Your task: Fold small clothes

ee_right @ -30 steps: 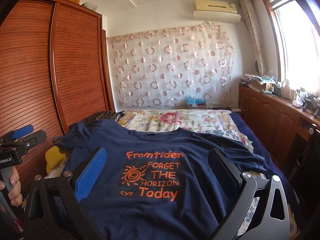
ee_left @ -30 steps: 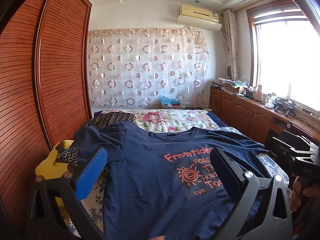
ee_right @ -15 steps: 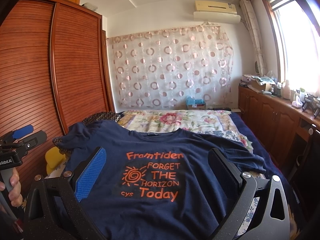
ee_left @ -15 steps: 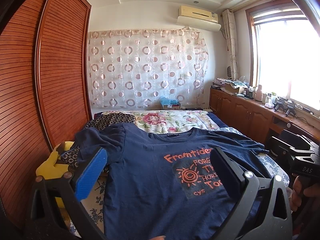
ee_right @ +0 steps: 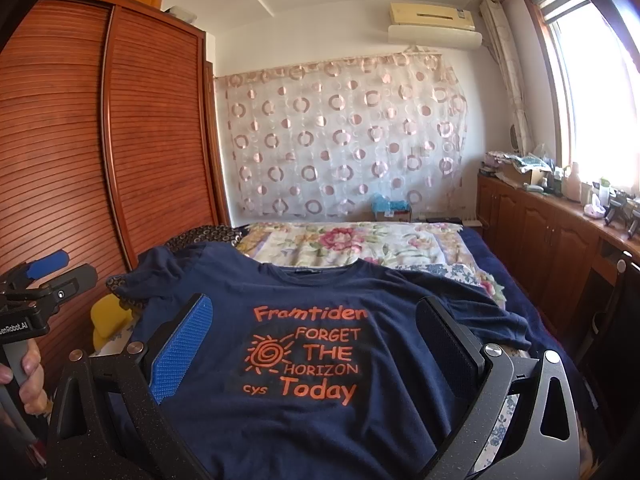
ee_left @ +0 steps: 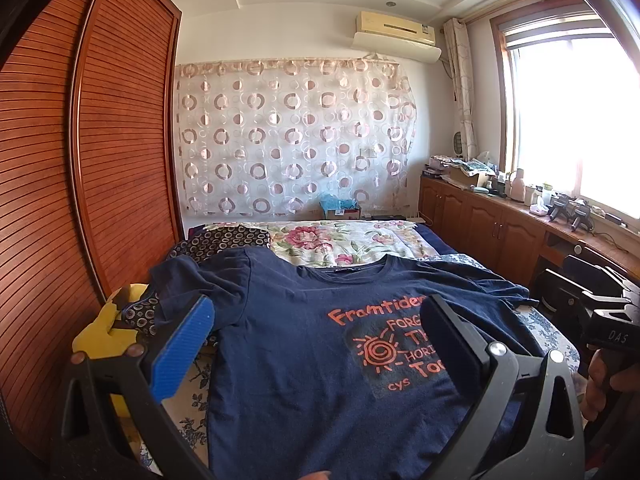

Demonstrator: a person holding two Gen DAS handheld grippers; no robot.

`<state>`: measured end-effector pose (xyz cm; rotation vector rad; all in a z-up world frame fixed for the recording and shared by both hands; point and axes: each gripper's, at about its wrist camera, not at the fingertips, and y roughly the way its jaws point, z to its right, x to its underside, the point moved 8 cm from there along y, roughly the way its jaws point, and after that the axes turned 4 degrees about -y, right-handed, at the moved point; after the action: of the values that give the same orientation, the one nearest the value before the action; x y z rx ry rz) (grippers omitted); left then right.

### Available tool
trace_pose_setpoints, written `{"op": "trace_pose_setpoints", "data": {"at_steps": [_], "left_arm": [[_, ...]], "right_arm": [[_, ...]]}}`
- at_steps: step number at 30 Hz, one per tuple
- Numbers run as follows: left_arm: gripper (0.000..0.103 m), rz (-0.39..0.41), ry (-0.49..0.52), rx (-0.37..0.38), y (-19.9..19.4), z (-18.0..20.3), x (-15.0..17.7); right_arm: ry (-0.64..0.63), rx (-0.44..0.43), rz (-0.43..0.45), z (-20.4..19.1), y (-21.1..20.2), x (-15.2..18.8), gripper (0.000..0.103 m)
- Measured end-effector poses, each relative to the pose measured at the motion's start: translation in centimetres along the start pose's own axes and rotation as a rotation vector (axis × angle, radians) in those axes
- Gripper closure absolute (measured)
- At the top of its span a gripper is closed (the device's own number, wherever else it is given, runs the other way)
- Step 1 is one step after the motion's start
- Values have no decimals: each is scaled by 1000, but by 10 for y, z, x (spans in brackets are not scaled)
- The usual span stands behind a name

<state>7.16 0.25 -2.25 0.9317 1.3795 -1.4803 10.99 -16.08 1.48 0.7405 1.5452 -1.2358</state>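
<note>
Navy T-shirt [ee_right: 320, 360], orange chest print: "Framtiden / FORGET THE HORIZON / Today", small "cys" at left beside sun spiral.
Left gripper [ee_right: 24, 320] body: "...enRobot.AI", partly cut off.
Right gripper [ee_left: 612, 332] body: "DAS".

We see sharp, daylit frames; the right-hand window [ee_left: 576, 120] is overexposed, and fisheye distortion bends the edges.

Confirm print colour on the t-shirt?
Orange lettering and sun spiral on the navy t-shirt; clearest in the right wrist view.
</note>
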Motion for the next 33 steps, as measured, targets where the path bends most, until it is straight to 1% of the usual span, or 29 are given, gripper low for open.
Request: {"op": "trace_pose_setpoints", "data": {"at_steps": [32,33], "left_arm": [[0,3,5,-1,0,0,0],[0,2,6,-2,0,0,0]], "right_arm": [[0,-4,3,0,-3,-1,0],[0,-6,2,-2,-1,-5,0]]}}
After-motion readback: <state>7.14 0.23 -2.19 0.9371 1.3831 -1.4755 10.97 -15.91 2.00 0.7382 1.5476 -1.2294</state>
